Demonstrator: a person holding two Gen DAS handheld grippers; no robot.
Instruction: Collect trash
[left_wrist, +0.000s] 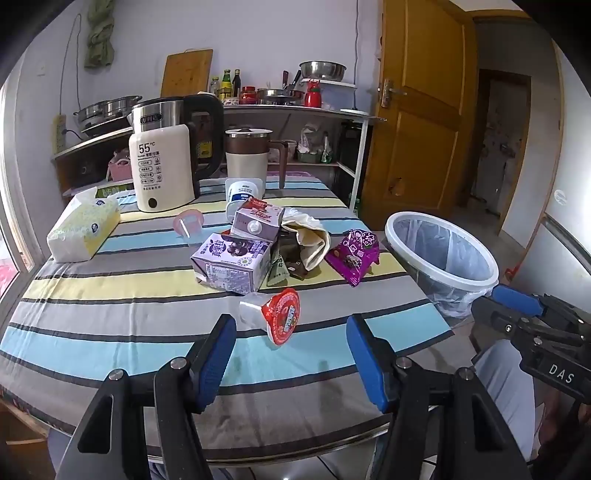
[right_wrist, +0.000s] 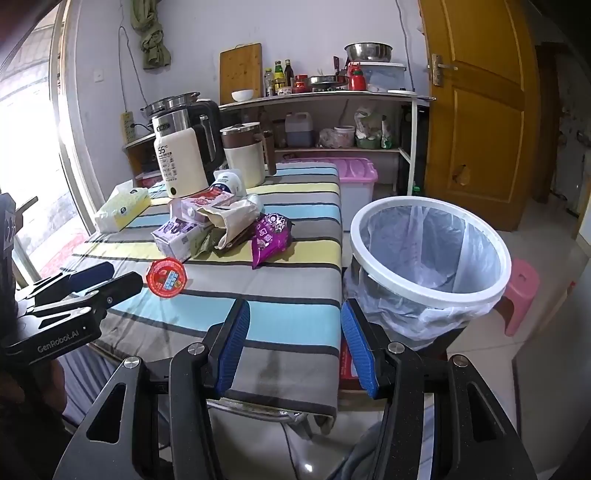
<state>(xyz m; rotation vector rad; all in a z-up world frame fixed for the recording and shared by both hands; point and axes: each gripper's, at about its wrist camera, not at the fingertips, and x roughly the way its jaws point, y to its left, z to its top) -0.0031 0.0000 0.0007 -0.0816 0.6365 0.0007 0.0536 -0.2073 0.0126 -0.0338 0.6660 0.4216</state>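
Trash lies in a loose heap on the striped tabletop (left_wrist: 110, 288), and the nearest piece is a small white plastic cup (left_wrist: 271, 314) with a red foil lid, tipped on its side. Its lid faces toward the left gripper (left_wrist: 291, 354) and a little to the right in the left wrist view, while its white body points back toward the heap, so its long axis runs roughly from the near edge of the tabletop toward the middle. The cup sits just ahead of the left gripper's blue-padded fingers (left_wrist: 218, 354), between their lines but apart from both; these fingers stand wide with nothing in them.

Beyond the cup lie two purple-and-white cartons (left_wrist: 232, 264), one stacked on the other; the lower carton's long side lies across the view. To the right of the cartons are a crumpled cream paper bag (left_wrist: 312, 240) and, further right, a purple snack wrapper (left_wrist: 354, 254).

A white-rimmed bin (right_wrist: 428, 251) lined with clear plastic stands off the tabletop, to the right of the cup. The right gripper (right_wrist: 293, 347) hovers over the tabletop's near corner beside the bin, its fingers (right_wrist: 232, 350) wide and empty.
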